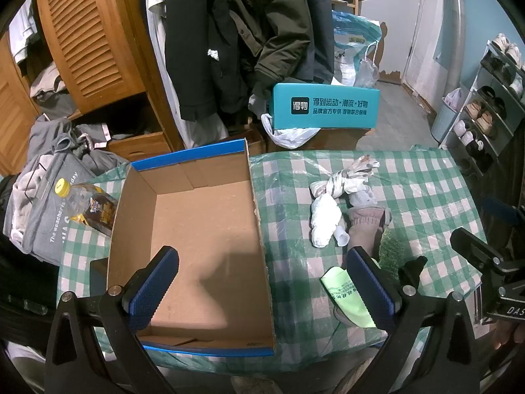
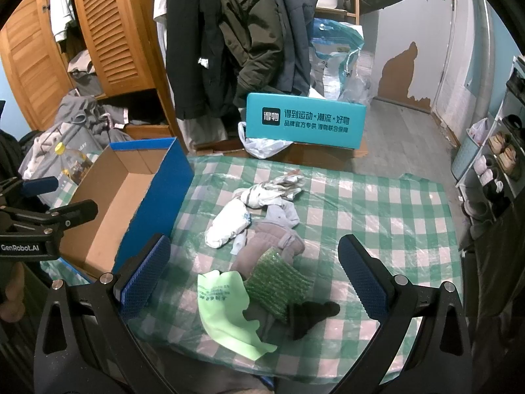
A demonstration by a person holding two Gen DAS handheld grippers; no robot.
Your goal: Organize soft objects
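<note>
A blue-sided cardboard box (image 1: 197, 229) (image 2: 131, 190) stands with nothing inside on the left of the green-checked table (image 2: 377, 203). To its right lies a pile of soft items: a white sock (image 2: 228, 223) (image 1: 325, 220), a patterned white cloth (image 2: 272, 188) (image 1: 347, 177), a mauve garment (image 2: 272, 246) (image 1: 364, 226), a green textured cloth (image 2: 279, 280), a light green cloth (image 2: 226, 305) (image 1: 347, 295) and a black sock (image 2: 310, 315). My left gripper (image 1: 262, 289) hovers open over the box's near right wall. My right gripper (image 2: 254, 275) hangs open above the pile, holding nothing.
A plastic bottle (image 1: 85, 203) with a yellow cap lies left of the box, beside heaped grey clothes (image 1: 49, 177). A teal box (image 1: 325, 106) and plastic bags sit behind the table. Coats hang at the back, a wooden wardrobe (image 1: 95, 32) stands left, a shoe rack (image 1: 492, 98) right.
</note>
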